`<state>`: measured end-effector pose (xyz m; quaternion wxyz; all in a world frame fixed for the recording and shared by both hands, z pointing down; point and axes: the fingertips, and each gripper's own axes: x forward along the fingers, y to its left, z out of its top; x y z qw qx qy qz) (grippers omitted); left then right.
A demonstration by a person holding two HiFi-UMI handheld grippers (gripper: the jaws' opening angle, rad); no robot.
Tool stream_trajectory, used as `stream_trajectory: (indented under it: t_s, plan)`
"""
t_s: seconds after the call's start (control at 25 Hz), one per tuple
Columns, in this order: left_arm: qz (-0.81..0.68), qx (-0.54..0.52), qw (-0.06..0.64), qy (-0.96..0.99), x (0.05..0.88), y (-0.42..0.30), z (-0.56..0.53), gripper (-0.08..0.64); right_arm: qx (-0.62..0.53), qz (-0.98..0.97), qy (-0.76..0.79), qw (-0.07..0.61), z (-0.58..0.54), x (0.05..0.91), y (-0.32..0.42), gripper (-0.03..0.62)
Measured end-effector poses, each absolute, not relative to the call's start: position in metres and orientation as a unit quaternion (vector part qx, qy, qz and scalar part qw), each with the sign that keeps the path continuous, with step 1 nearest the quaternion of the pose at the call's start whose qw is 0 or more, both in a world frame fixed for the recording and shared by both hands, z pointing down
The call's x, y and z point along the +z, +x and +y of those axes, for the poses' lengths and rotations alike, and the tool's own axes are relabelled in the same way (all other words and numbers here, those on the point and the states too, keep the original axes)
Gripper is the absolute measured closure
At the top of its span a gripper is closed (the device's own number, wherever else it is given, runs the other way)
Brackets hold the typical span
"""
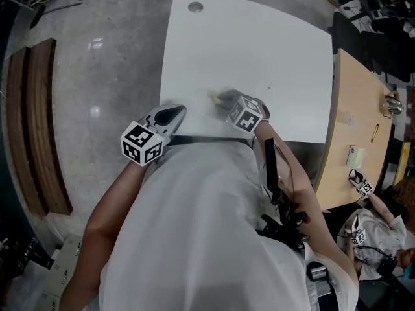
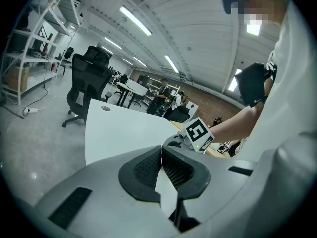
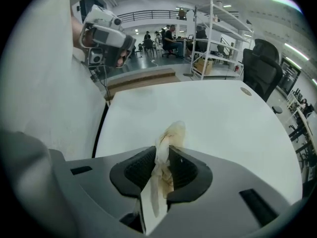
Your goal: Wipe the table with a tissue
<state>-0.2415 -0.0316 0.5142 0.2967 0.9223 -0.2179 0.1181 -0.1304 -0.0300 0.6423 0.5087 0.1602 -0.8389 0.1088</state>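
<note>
White table (image 1: 259, 44) lies under the right tool (image 3: 162, 155), tissue (image 3: 172, 132) pinched between its jaws; left tool (image 2: 162, 152) closed.

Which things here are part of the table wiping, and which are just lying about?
In the job: crumpled, stained white tissue, clamped in the right tool; white table top under it.

Lying about: left tool, shut and empty; light wooden desk with a yellow pen; black office chair; white metal shelf rack.

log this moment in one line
right gripper: shut on tissue, over table | left gripper: shut, empty, by table's near edge
</note>
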Motion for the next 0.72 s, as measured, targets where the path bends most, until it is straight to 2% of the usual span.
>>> stream_trajectory:
  t_s: [0.36, 0.6, 0.72]
  plan:
    - [-0.184, 0.123, 0.292, 0.931, 0.513, -0.222, -0.032, 0.552, 0.122, -0.845, 0.042, 0.519, 0.028, 0.637, -0.115, 0.509]
    - [-0.152, 0.136, 0.28, 0.938, 0.513, -0.204, -0.032, 0.552, 0.178, -0.861, 0.165, 0.448, 0.02, 0.611, -0.066, 0.509]
    - [-0.146, 0.141, 0.277, 0.939, 0.514, -0.191, -0.031, 0.552, 0.189, -0.853, 0.218, 0.434, 0.019, 0.609, -0.033, 0.509]
